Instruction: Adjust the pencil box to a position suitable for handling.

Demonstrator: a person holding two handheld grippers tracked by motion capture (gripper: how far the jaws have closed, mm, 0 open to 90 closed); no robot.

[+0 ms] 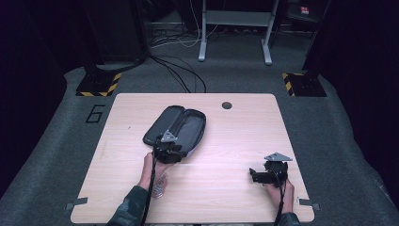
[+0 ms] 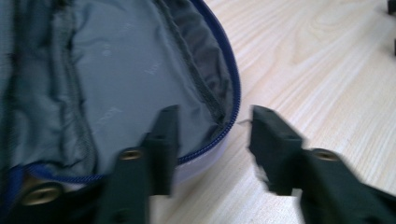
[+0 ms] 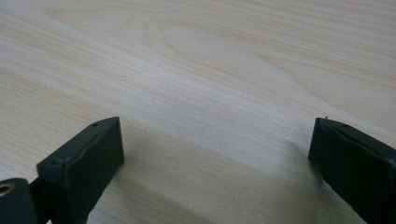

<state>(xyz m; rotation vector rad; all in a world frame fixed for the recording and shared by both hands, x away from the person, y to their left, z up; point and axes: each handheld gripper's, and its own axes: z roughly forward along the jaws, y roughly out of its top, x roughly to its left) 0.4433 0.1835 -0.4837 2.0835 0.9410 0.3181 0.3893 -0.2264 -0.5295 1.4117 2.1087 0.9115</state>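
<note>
The open pouch (image 2: 116, 70), soft and light, is best taken by its zipped rim. Left gripper (image 2: 212, 135) jaws straddle it, parted; right gripper (image 3: 215, 154) jaws are spread wide.

Wide-open right claw (image 3: 217, 154) over bare wooden table (image 3: 224, 60)

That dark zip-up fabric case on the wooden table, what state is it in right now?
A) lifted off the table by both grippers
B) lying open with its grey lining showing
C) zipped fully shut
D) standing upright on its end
B: the dark fabric zip case lies flat on the pale wooden table, spread open, its grey lining and blue zip edge plain in the left gripper view, with the left gripper at its rim, jaws apart.
</note>
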